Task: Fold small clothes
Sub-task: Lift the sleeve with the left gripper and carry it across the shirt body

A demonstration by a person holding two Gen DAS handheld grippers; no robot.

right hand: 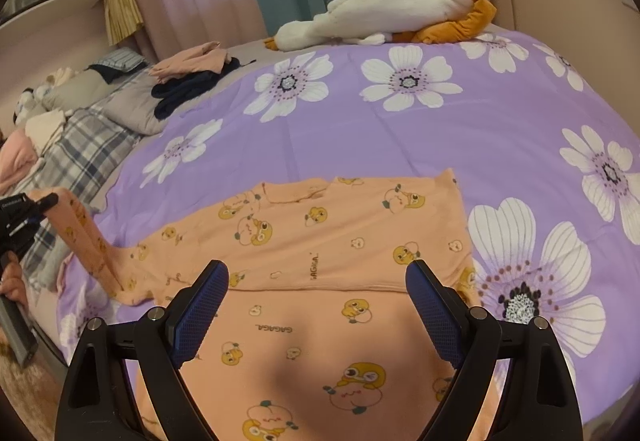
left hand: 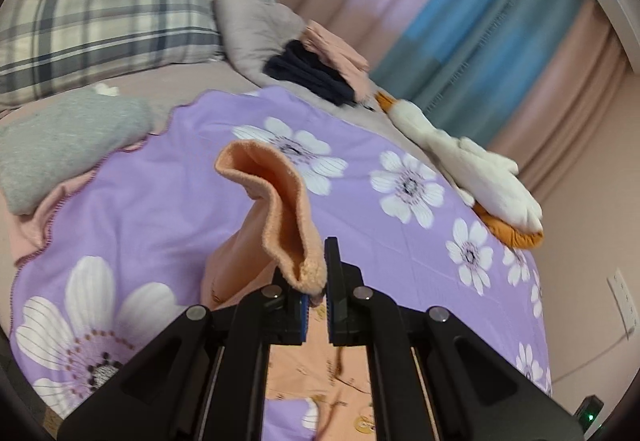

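Observation:
A small peach shirt [right hand: 320,253] printed with yellow cartoon figures lies on the purple flowered bedspread [right hand: 440,145]. Its right side is folded over the body. My left gripper [left hand: 316,277] is shut on the cuff of the shirt's left sleeve [left hand: 280,201] and holds it lifted off the bed. That gripper and the raised sleeve [right hand: 84,237] also show at the left edge of the right wrist view. My right gripper [right hand: 318,277] is open and empty, hovering over the shirt's lower middle.
A white and orange plush goose [right hand: 384,9] lies at the bed's far edge. A dark and a pink garment [right hand: 192,77] are piled near the grey and plaid pillows [left hand: 100,25]. A folded grey garment [left hand: 68,137] lies at the left. Curtains hang behind.

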